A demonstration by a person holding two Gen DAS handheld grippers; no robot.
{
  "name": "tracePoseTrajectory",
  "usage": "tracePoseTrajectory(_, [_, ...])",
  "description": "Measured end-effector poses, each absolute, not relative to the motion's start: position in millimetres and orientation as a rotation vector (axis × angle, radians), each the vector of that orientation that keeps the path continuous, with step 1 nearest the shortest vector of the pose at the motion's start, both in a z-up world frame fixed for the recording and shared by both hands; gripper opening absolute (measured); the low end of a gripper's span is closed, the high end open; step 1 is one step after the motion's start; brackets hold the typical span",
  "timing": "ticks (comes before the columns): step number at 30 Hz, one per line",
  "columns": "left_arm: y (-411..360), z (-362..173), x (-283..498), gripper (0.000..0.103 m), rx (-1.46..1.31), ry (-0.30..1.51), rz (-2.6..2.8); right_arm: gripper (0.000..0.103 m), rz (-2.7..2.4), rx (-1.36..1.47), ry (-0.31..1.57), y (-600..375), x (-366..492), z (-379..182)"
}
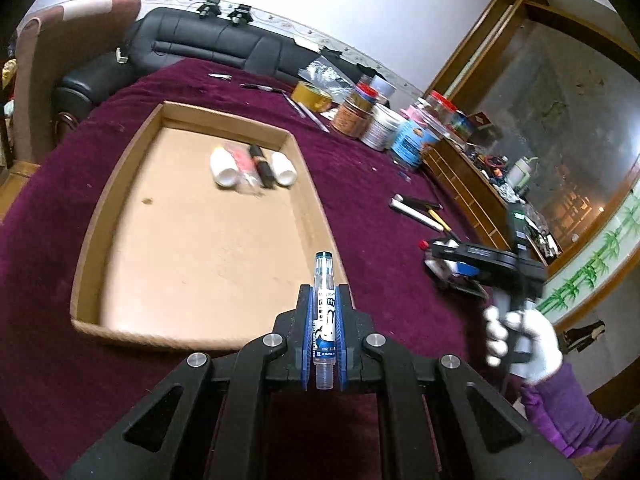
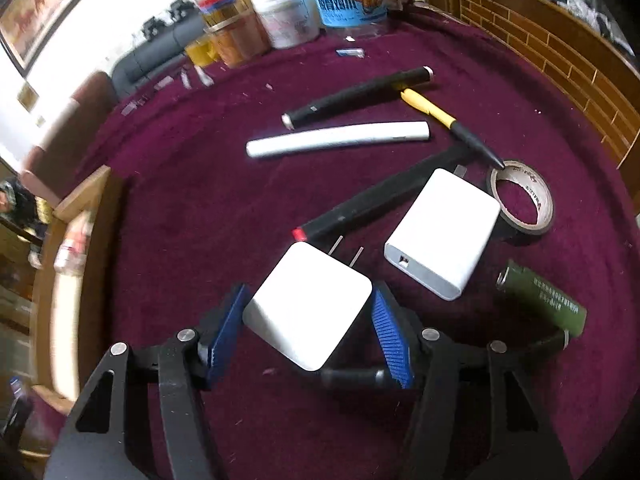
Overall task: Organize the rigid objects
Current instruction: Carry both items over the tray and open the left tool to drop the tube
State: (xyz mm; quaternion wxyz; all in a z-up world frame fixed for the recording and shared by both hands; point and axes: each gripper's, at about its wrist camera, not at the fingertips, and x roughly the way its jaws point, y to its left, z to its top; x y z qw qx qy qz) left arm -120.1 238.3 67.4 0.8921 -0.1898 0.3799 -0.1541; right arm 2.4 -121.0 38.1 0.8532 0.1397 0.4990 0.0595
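Left gripper clamps clear tube beside cardboard tray. Right gripper pads touch white charger.

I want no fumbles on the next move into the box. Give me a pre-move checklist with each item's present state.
1. Left tool clamped on the clear marker: ok, pads press both sides.
2. Cardboard box has bare floor for the marker: ok.
3. Right tool astride the nearer white charger: ok, a pad on each side.
4. Right tool's pads pressing that charger: cannot tell, the contact is not clear.
5. Charger's prongs clear of the black stick: cannot tell, they lie very close.
6. Second white charger out of the right tool's way: ok, it lies apart.
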Motion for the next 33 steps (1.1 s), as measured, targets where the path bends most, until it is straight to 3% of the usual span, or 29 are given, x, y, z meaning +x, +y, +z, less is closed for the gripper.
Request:
tracePoseTrajectory(9, [297.1, 57.9, -24.7, 0.008, -0.491, 0.912, -0.217, 0.061, 0.442, 0.296, 0.993, -39.2, 2.5, 96.8])
tracePoseTrajectory(18, [310.9, 27.5, 72.6, 0.007, -0.401, 1.006, -0.086, 0.062, 0.644, 0.212, 1.098, 84.5, 25.8, 72.6])
tracePoseTrajectory(24, [319.6, 7.6, 97.8, 0.009, -0.447, 1.013, -0.07, 0.062, 0.66, 0.083, 1.134, 137.6, 32.8, 55.8])
tracePoseTrajectory(27, [330.9, 4.8, 92.1, 0.032, -0.548, 1.001, -0.06, 0.062, 0.636, 0.013, 1.148, 150.5, 33.7, 45.7])
tracePoseTrajectory(33, [318.7, 4.8, 56.2, 0.048, -0.605, 0.954, -0.037, 0.062, 0.528, -0.178, 1.101, 175.1, 32.5, 38.9])
